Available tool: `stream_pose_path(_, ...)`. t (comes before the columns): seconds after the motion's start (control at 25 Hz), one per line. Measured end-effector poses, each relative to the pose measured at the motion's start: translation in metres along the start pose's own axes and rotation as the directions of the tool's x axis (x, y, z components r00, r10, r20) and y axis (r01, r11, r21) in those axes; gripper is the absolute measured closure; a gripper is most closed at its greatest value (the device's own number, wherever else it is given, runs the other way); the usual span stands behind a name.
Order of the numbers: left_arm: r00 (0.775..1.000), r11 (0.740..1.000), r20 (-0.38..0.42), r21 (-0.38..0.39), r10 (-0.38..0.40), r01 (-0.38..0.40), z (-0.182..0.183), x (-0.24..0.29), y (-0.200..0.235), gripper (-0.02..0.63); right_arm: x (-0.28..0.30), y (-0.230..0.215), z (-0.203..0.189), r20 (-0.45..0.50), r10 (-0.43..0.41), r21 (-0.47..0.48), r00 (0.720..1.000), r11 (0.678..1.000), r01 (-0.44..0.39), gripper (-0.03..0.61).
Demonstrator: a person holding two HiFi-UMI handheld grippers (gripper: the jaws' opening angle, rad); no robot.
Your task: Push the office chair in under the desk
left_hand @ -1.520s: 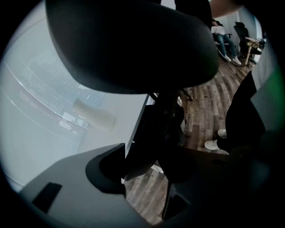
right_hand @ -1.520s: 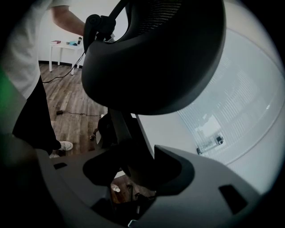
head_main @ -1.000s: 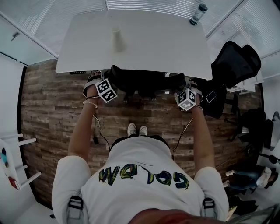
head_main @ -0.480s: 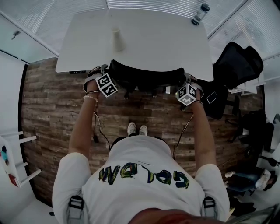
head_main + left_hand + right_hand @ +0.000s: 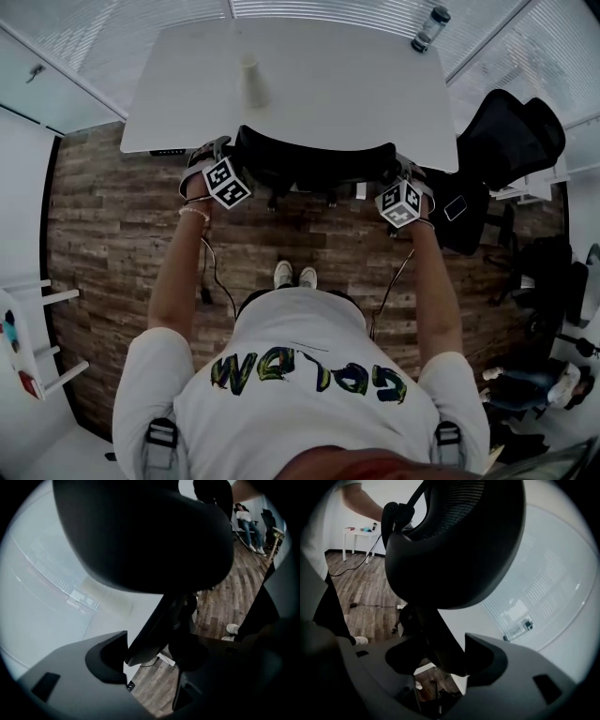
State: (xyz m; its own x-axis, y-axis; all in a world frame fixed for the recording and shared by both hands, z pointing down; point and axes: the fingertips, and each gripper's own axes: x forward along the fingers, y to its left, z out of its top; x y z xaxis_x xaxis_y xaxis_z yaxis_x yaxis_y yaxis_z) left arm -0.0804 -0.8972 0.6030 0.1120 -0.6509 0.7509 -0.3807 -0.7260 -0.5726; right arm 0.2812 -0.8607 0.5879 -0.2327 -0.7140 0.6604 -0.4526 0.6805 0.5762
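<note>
The black office chair [image 5: 314,164] stands tucked against the white desk [image 5: 328,84], with only the top of its backrest showing beyond the desk's near edge. My left gripper [image 5: 214,155] is at the backrest's left end and my right gripper [image 5: 405,172] at its right end. In the left gripper view the backrest [image 5: 140,531] fills the top, and a dark frame strut [image 5: 150,634] runs between the jaws of the left gripper [image 5: 154,656], which are opening. In the right gripper view the strut [image 5: 436,639] also lies between the opening jaws of the right gripper [image 5: 440,656].
A pale cup [image 5: 251,84] and a bottle [image 5: 427,30] stand on the desk. A second black chair [image 5: 506,141] sits to the right of the desk. A white shelf unit [image 5: 28,347] is at the left wall. A cable [image 5: 214,281] trails on the wood floor.
The chair has slid forward under the desk, and both grippers moved forward with it. Over the last half second the hands have hardly shifted.
</note>
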Motion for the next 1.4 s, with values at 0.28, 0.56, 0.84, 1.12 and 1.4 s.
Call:
stream_pose_path(0.28,0.994,0.985,0.095,-0.166,0.06,-0.044,0.01,-0.039,0.001,0.38,-0.041,-0.007,0.008,0.056,-0.086,0.201,0.995,0.977,0.073,0.365)
stream_pose_path(0.56,0.968,0.926,0.242,-0.376,0.07,0.027,0.025,-0.087,-0.015,0.449,-0.077,-0.002,0.023,0.149,-0.11,0.408,0.983,0.912,0.041,0.448)
stream_pose_path(0.84,0.889,0.788,0.439,-0.59,0.129,0.177,0.059,-0.142,-0.018,0.512,-0.123,0.0,0.06,0.306,-0.174,0.61,0.936,0.791,-0.052,0.466)
stream_pose_path(1.12,0.801,0.705,0.554,-0.661,0.227,0.257,0.095,-0.196,-0.003,0.587,-0.173,-0.011,0.109,0.386,-0.25,0.644,0.888,0.762,-0.066,0.485)
stream_pose_path(1.4,0.733,0.687,0.607,-0.674,0.306,0.272,0.126,-0.251,0.005,0.603,-0.219,-0.018,0.158,0.461,-0.28,0.629,0.842,0.772,-0.087,0.535)
